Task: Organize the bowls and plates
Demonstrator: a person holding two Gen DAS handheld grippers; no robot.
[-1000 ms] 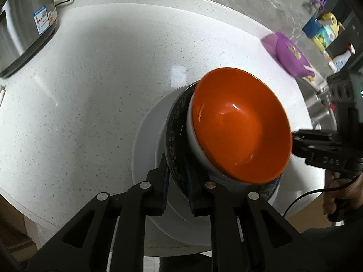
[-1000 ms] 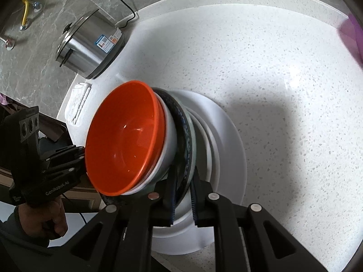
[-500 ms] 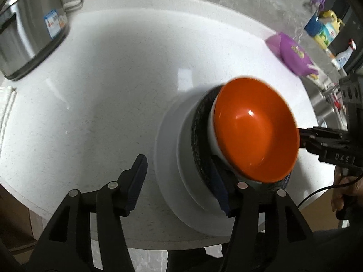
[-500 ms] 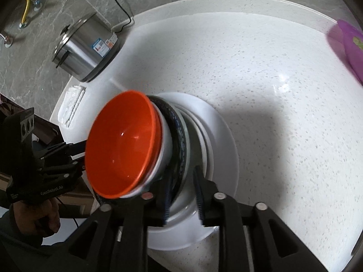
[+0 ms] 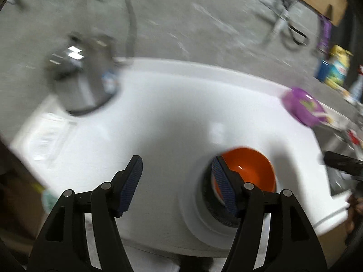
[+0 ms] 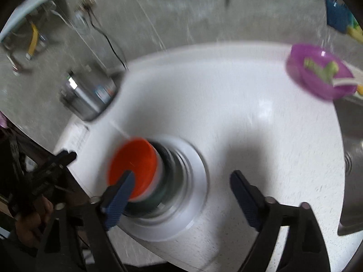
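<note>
A stack sits on the round white table (image 5: 172, 117): an orange bowl (image 5: 249, 170) on top, a dark patterned dish (image 5: 207, 195) under it, and wide white plates (image 5: 192, 217) at the bottom. It also shows in the right wrist view, with the orange bowl (image 6: 133, 165) above the white plates (image 6: 195, 181). My left gripper (image 5: 177, 181) is open and empty, raised above the table left of the stack. My right gripper (image 6: 181, 192) is open and empty, raised over the stack. Both views are blurred.
A steel cooker (image 5: 79, 83) stands at the back left, also in the right wrist view (image 6: 88, 95). A purple bowl (image 6: 317, 72) sits at the table's far right edge by a sink (image 6: 351, 158). Bottles (image 5: 333, 68) stand beyond.
Both grippers have let go of the dark dish's rim, opened wide, and pulled back and up from the stack. The stack stays on the table.
</note>
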